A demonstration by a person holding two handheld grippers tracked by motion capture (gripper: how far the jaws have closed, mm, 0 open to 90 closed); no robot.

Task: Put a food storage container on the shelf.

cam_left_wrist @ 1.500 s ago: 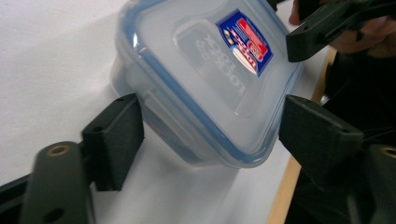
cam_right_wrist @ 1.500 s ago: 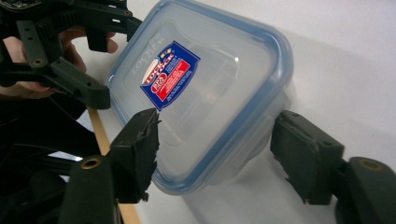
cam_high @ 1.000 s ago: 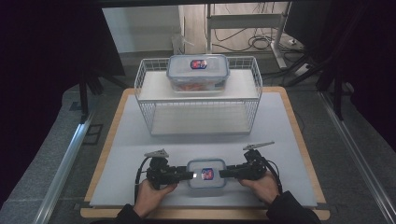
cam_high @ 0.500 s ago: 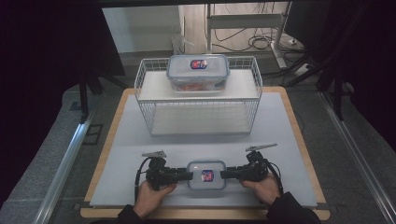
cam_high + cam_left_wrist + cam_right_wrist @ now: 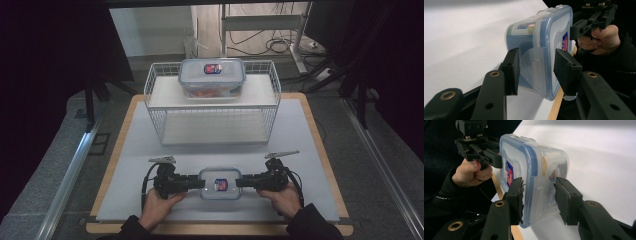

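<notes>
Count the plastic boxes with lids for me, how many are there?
2. One clear plastic box with a blue-rimmed lid sits between the two grippers near the person; another sits atop the white wire rack.

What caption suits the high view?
Both grippers, left and right, flank a lidded container before a wire rack.

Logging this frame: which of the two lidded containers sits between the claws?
The near container, on the white mat by the person's hands, with a claw at each end. The other container rests atop the wire rack, untouched.

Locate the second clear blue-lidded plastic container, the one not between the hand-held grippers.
High view: it sits atop the white wire rack, at the table's far centre.
</notes>
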